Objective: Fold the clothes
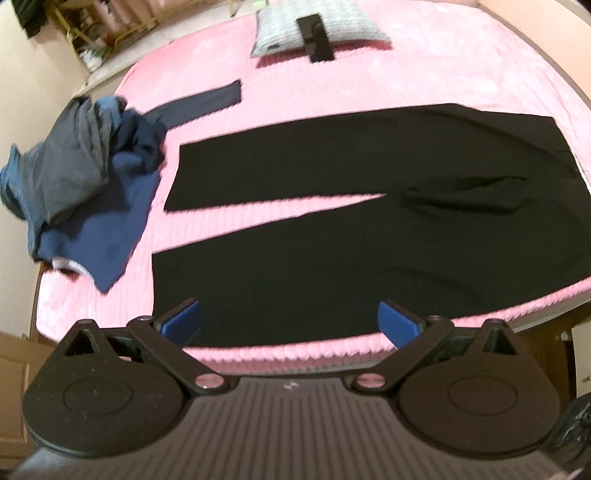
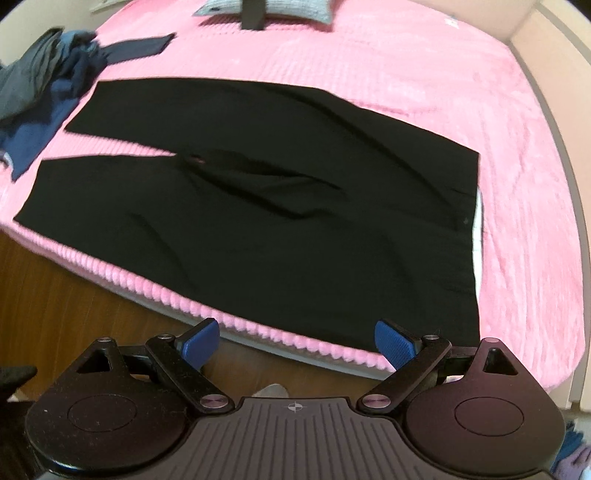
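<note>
Black trousers (image 1: 332,221) lie spread flat on the pink bed cover (image 1: 406,77), near its front edge, the two legs pointing left with a thin wedge of pink showing between them and the waistband on the right. The left claw (image 1: 290,321) hovers over the near leg, its blue fingers wide apart and holding nothing. The right claw (image 2: 295,341) hangs above the bed's near edge by the waist end, also wide open and empty. A heap of blue and grey clothes (image 1: 85,173) sits left of the trouser cuffs. A grey pillow (image 1: 317,29) lies at the far side.
</note>
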